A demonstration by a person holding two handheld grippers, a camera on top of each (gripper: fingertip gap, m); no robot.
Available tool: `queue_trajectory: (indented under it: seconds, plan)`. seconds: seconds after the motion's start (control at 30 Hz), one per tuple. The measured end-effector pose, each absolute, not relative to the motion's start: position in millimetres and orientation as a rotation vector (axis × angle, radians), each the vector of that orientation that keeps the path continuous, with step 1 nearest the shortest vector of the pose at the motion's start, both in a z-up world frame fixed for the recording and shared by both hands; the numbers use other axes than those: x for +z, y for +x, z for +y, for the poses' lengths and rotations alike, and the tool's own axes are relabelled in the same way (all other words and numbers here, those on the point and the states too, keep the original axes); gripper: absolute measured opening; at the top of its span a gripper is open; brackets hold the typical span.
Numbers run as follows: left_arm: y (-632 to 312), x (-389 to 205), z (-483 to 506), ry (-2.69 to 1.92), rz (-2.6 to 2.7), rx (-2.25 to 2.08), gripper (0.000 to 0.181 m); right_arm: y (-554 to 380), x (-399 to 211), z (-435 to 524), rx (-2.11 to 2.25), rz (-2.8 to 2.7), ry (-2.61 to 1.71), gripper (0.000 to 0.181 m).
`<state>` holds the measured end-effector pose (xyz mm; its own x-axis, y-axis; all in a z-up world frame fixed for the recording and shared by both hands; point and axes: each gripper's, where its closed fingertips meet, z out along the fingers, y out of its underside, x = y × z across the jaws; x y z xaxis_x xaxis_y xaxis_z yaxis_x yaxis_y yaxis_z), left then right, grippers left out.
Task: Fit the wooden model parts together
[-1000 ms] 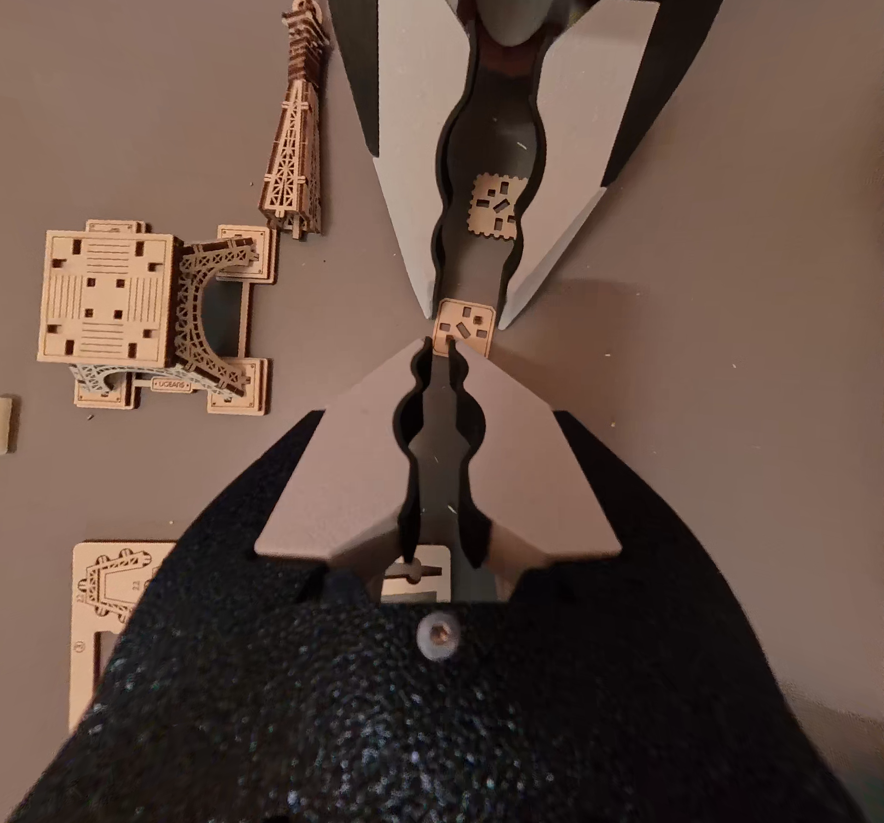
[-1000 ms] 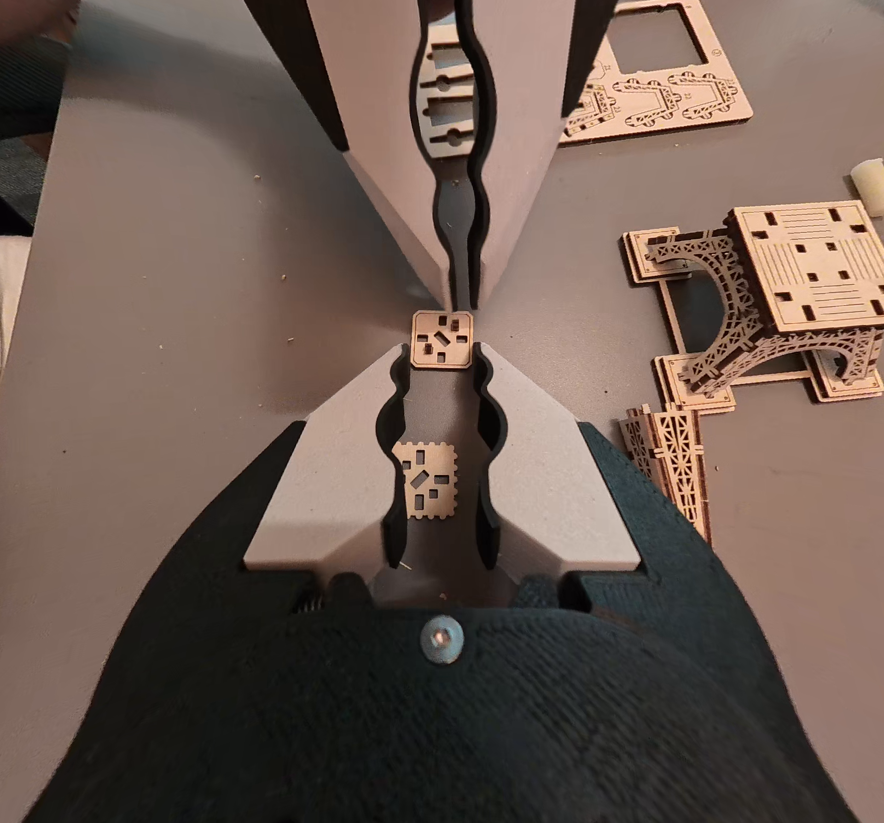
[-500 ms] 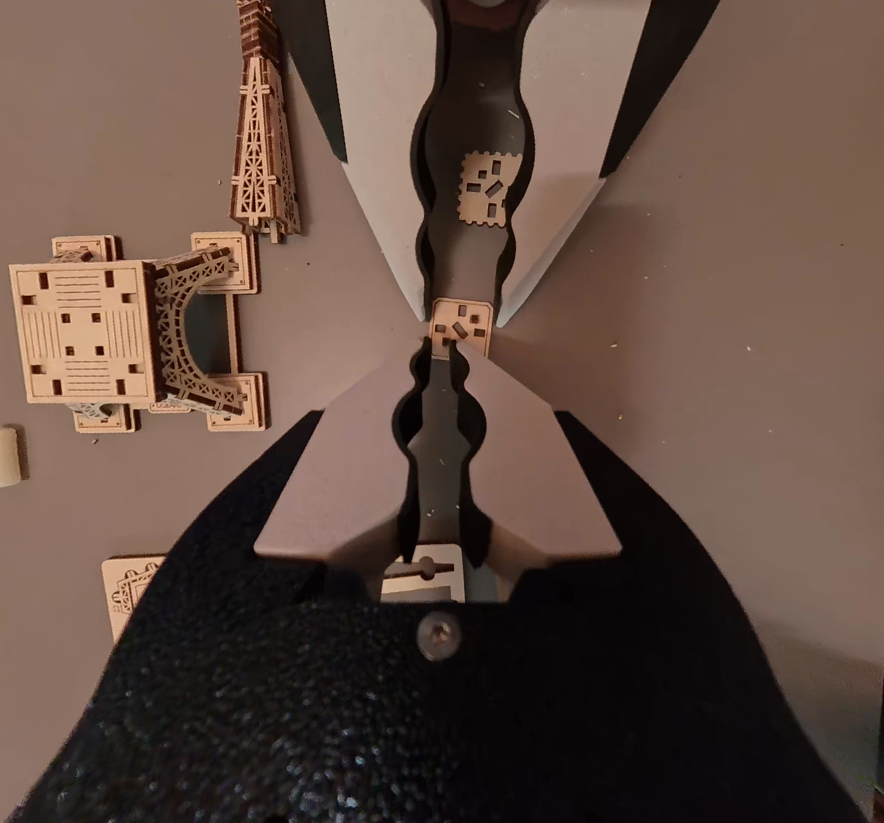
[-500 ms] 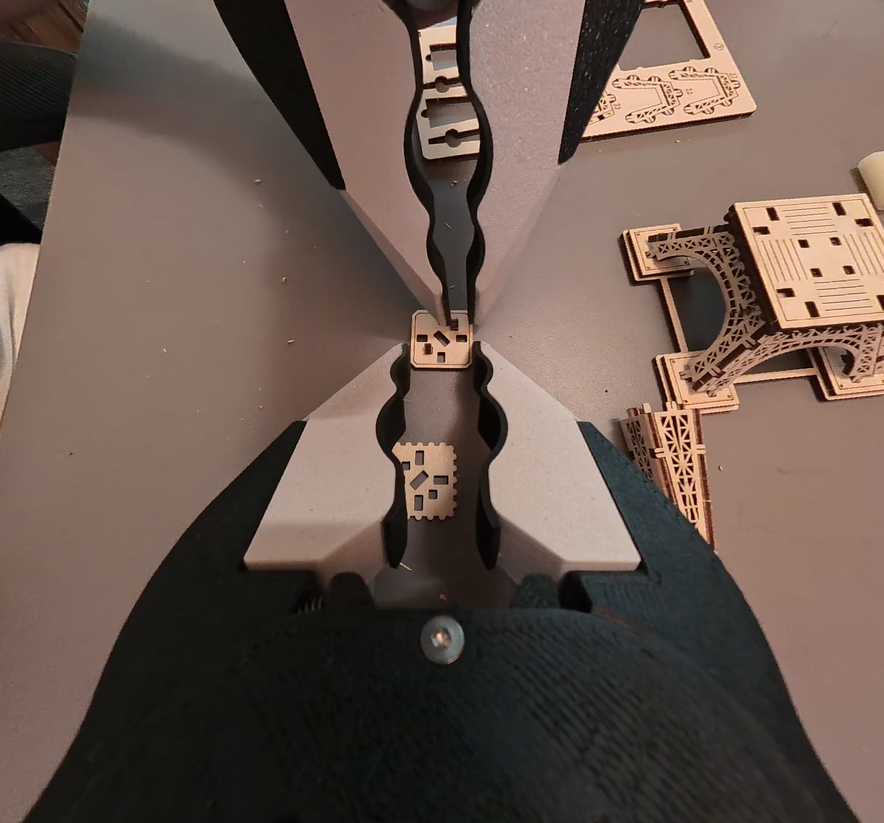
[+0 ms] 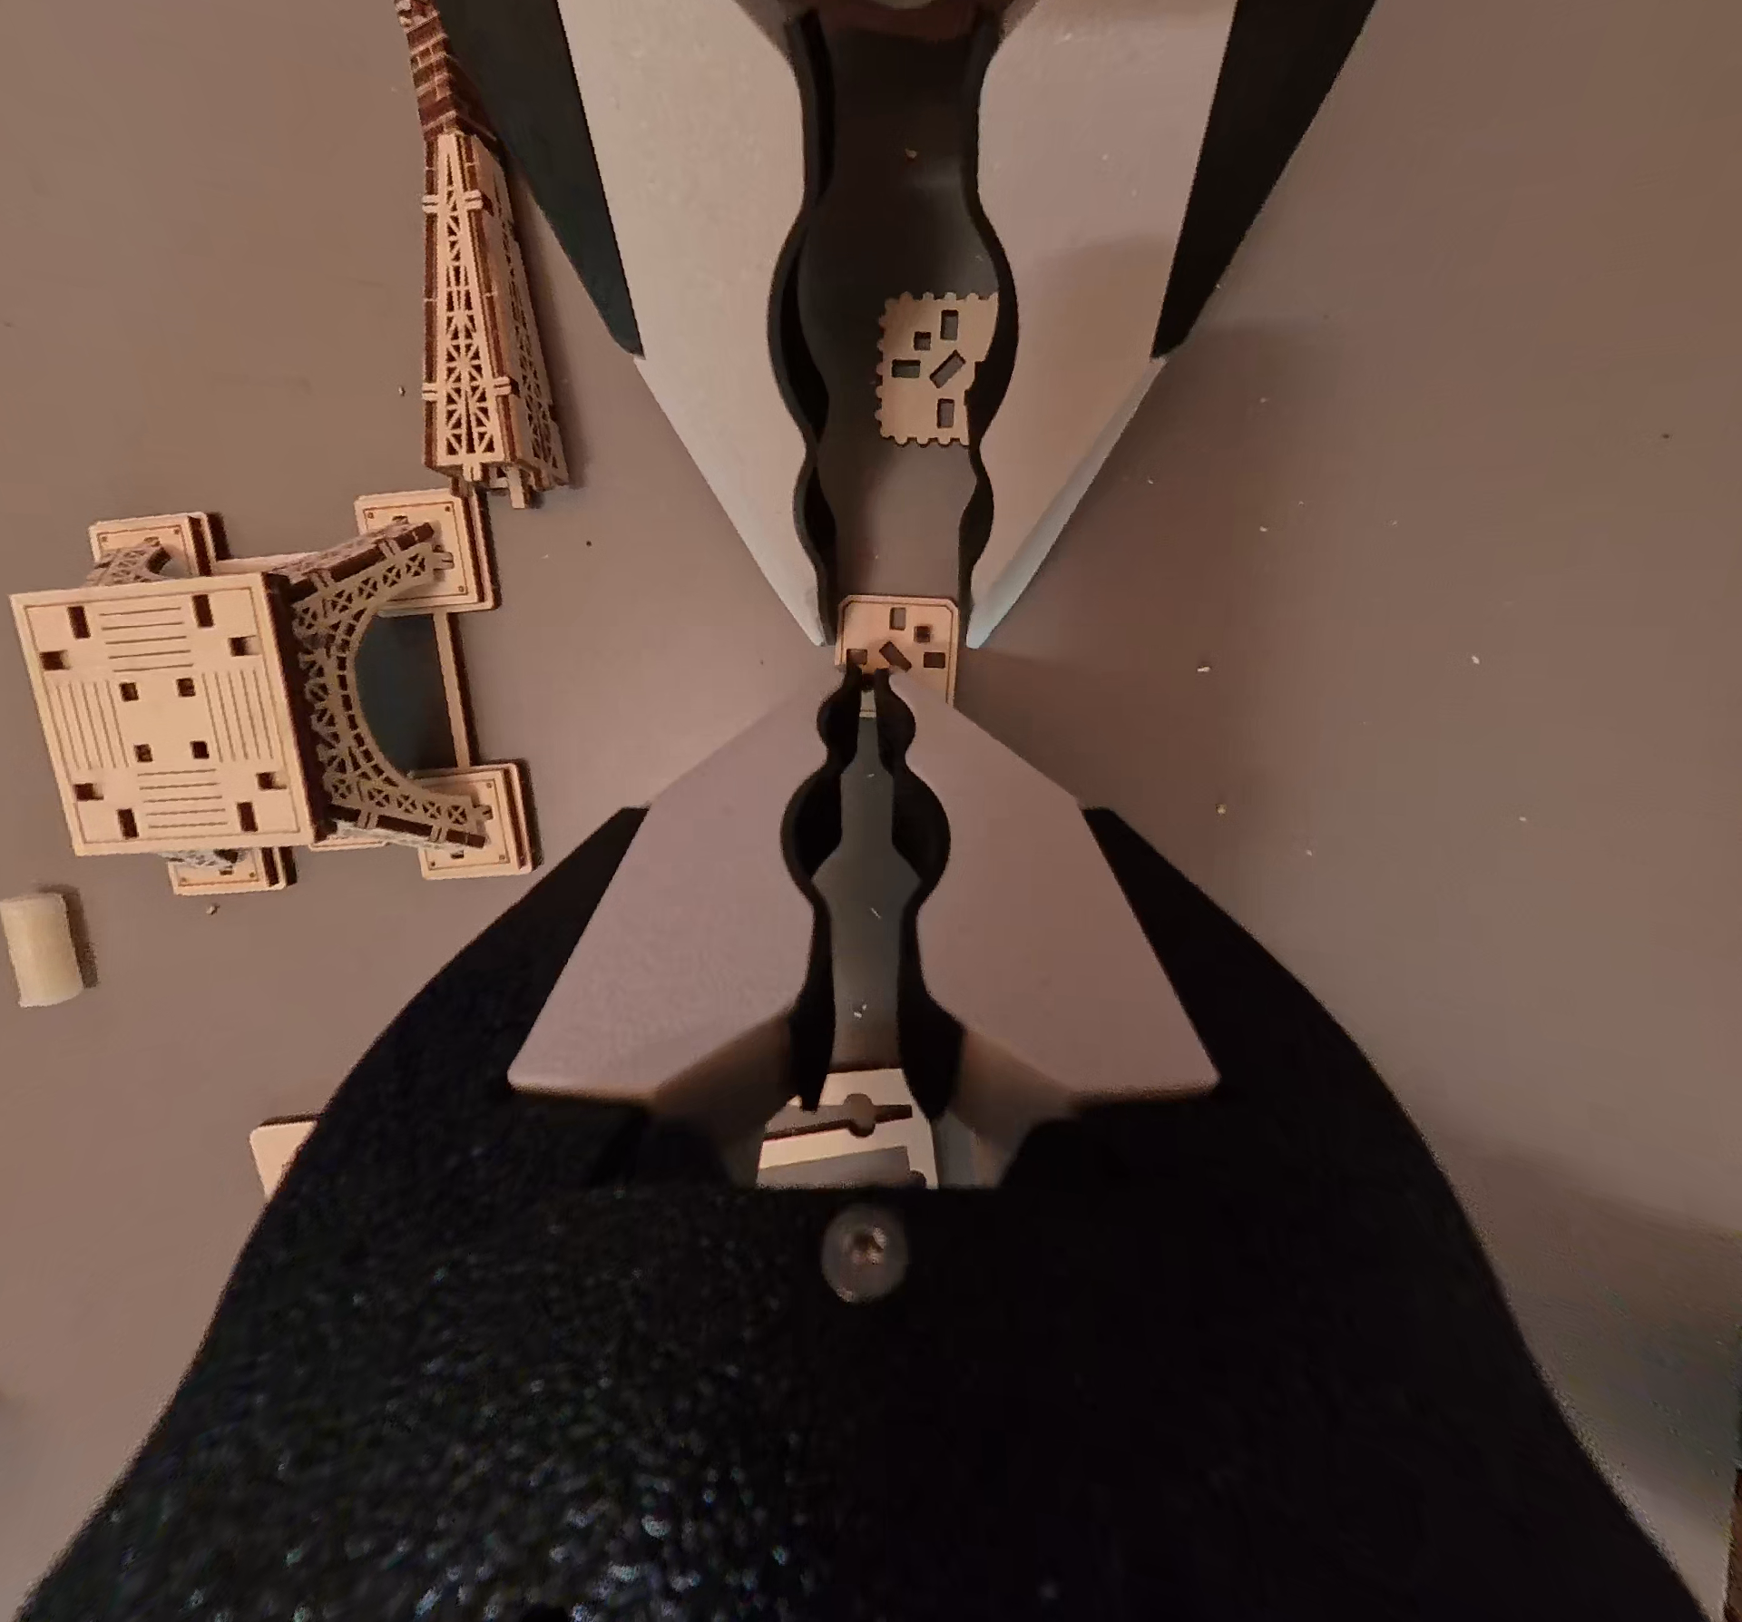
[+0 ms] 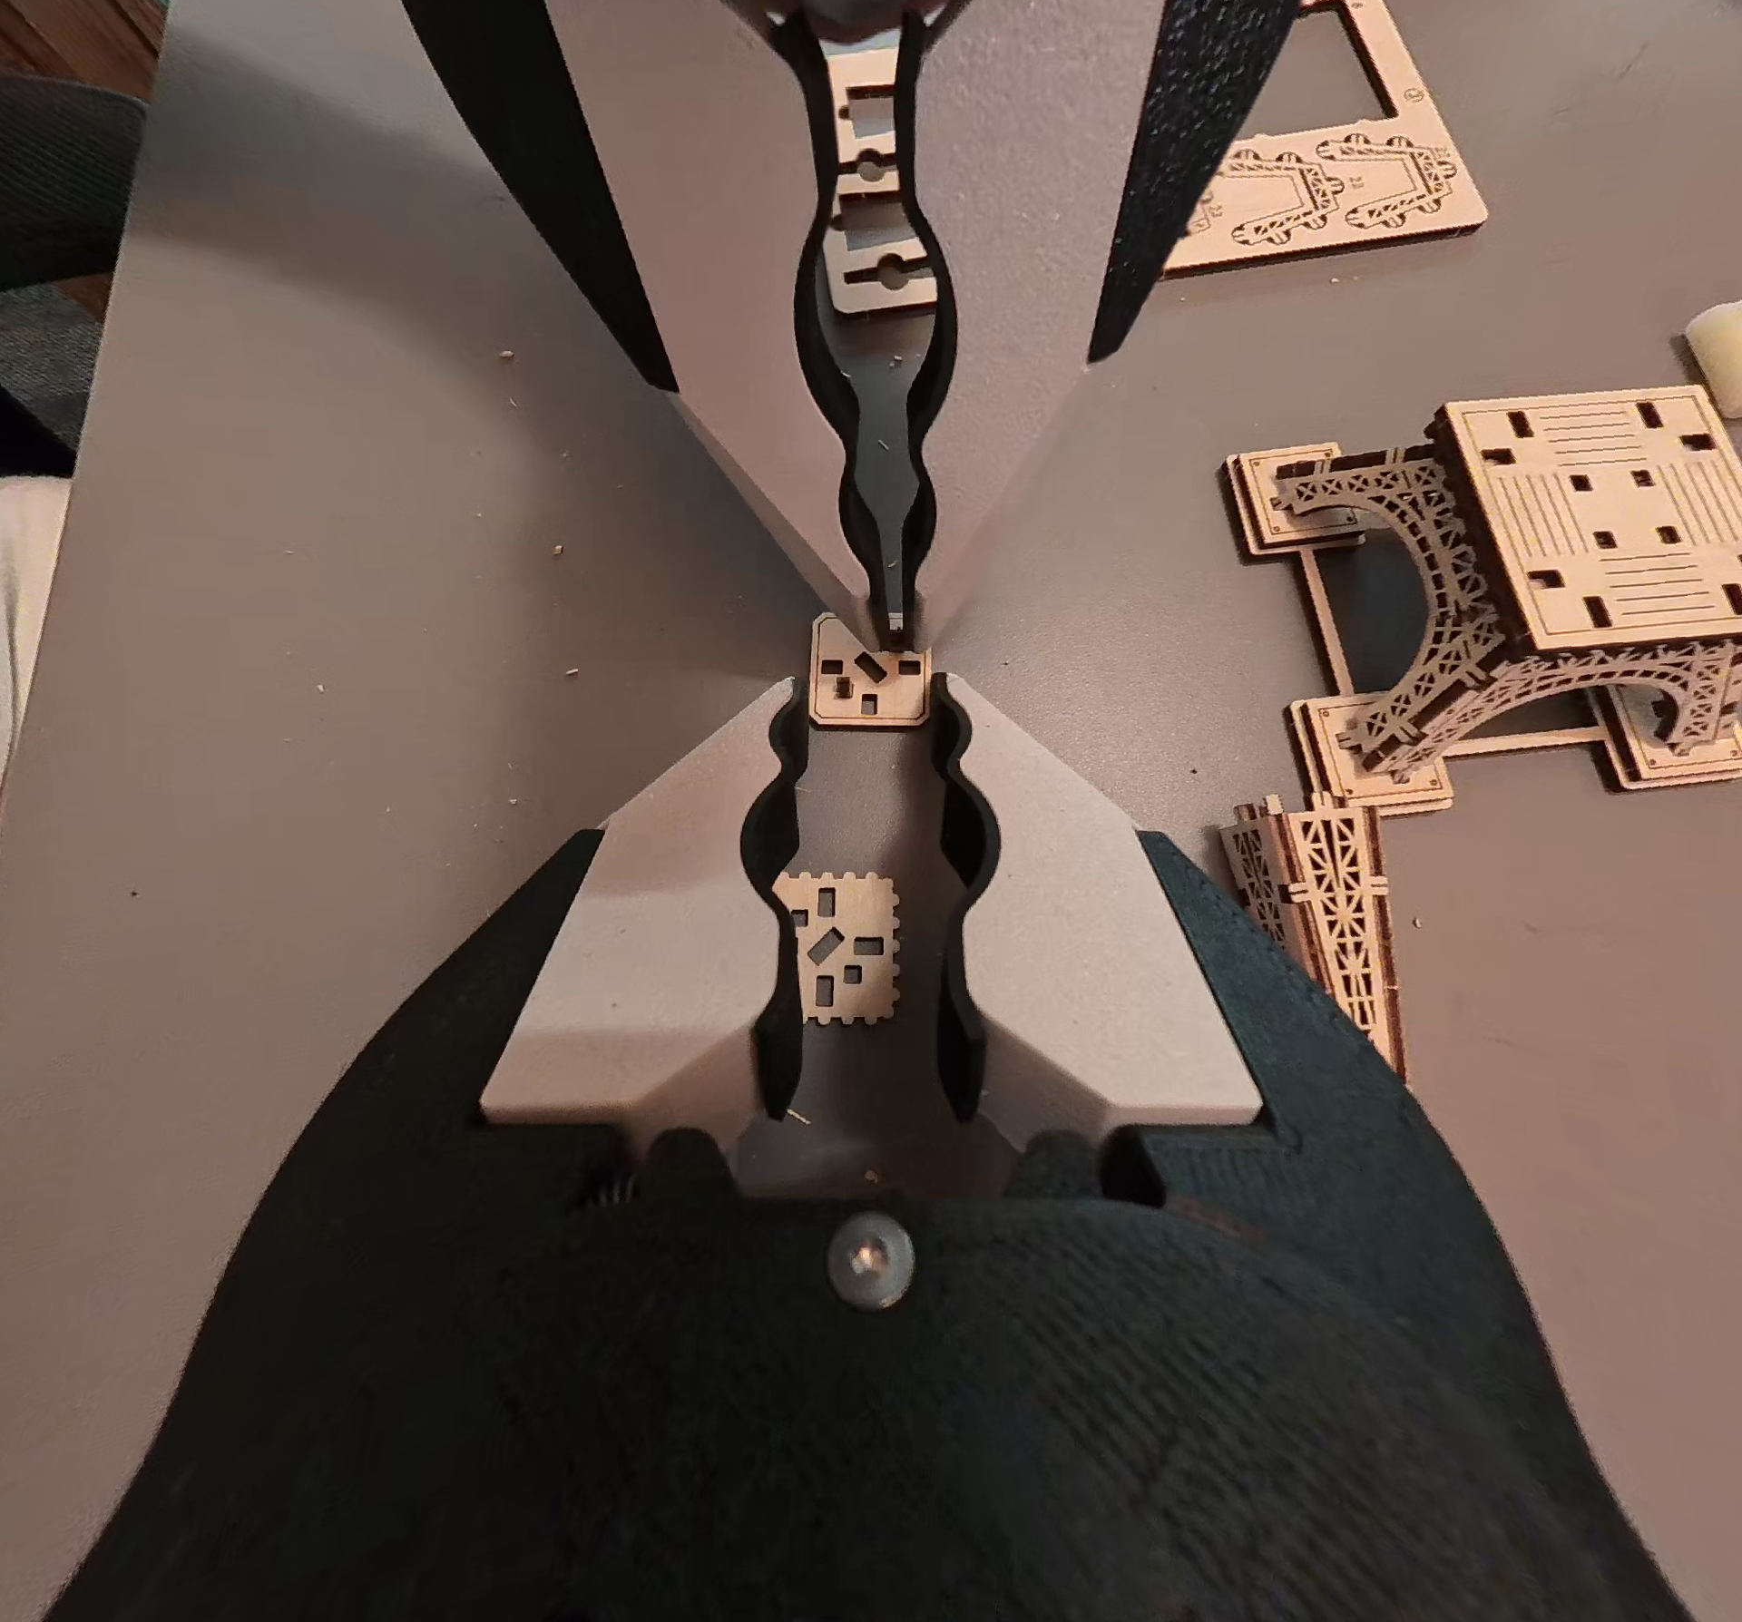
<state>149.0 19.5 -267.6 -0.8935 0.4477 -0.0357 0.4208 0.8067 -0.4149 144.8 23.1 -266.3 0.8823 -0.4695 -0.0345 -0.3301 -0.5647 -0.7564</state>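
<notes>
My right gripper is shut on a small square wooden plate with cut slots and holds it flat above the grey table. My left gripper faces it tip to tip with the jaws almost shut, its tips touching the plate's near edge. I cannot tell whether anything is pinched in them. A second plate with toothed edges lies on the table under the right gripper's fingers and also shows in the left wrist view.
The wooden tower base with arched legs stands to the side, and the lattice tower top lies next to it. A cut-out part sheet and a small white cylinder lie farther off. Less than 4 cm separates the two grippers' tips.
The left gripper has moved in toward the right one. Its tips, just beyond the held plate before, now touch the plate's edge. The right gripper still holds the plate.
</notes>
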Motion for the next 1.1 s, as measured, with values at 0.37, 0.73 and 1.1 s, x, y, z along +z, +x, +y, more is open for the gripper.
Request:
queue_trajectory:
  seconds: [0.37, 0.73, 1.1]
  plan:
    - [149, -269, 20, -0.667, -2.956, 0.496, 0.001, 145, -267, 23, -0.212, 0.576, -2.219, 0.025]
    - [150, -270, 21, -0.63, -3.008, 0.482, 0.001, 145, -267, 23, -0.216, 0.574, -2.22, 0.024]
    - [158, -259, 24, -0.681, -3.003, 0.71, 0.025, 145, -267, 23, -0.221, 0.57, -2.221, 0.025]
